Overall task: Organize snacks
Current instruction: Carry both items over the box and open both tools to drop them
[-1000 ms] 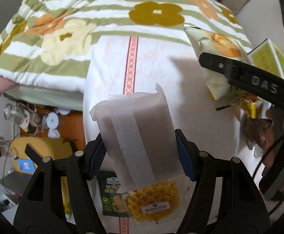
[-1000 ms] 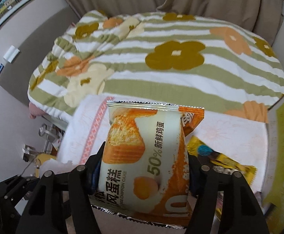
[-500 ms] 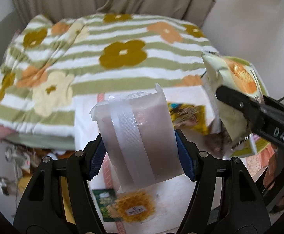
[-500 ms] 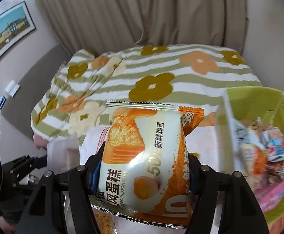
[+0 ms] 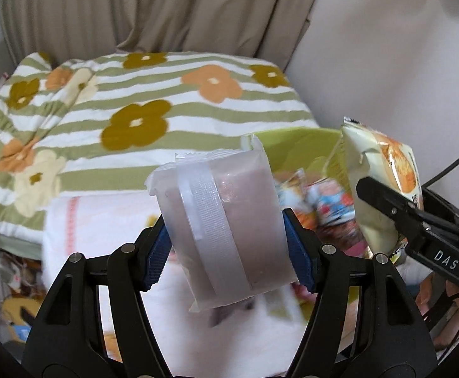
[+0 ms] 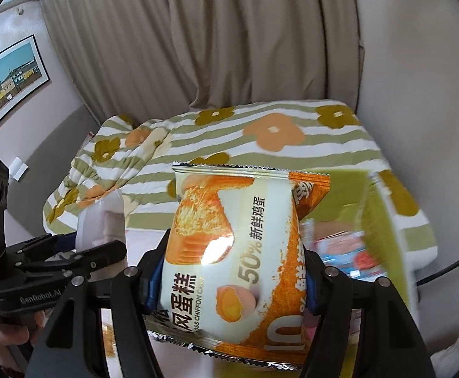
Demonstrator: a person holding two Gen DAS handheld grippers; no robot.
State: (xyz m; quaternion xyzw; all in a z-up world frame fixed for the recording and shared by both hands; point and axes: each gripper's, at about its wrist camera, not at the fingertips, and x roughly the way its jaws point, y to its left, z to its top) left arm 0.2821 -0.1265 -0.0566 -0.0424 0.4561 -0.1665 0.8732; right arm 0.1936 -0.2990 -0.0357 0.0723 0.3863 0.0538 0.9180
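My left gripper [image 5: 229, 249] is shut on a translucent white snack pack [image 5: 223, 230] with a pale seam strip, held upright in the air. My right gripper [image 6: 232, 271] is shut on an orange and white chiffon cake packet [image 6: 235, 252]. In the left wrist view the right gripper's finger [image 5: 396, 211] and its cake packet [image 5: 383, 182] show at the right. In the right wrist view the left gripper [image 6: 81, 252] shows at the left with its pack [image 6: 103, 220]. A green bin [image 5: 295, 145] holding several snack packs lies behind both packets; it also shows blurred in the right wrist view [image 6: 383, 217].
A bed with a green striped floral blanket [image 5: 134, 104] fills the background, with a white towel [image 5: 109, 220] on its near part. Beige curtains [image 6: 229, 47] and a wall stand behind. A framed picture [image 6: 8, 82] hangs at the left. Clutter lies on the floor [image 5: 2, 283] at lower left.
Both grippers have lifted and swung right with their packets. The green bin of snacks has come closer in both views, and the loose snacks on the towel have left view.
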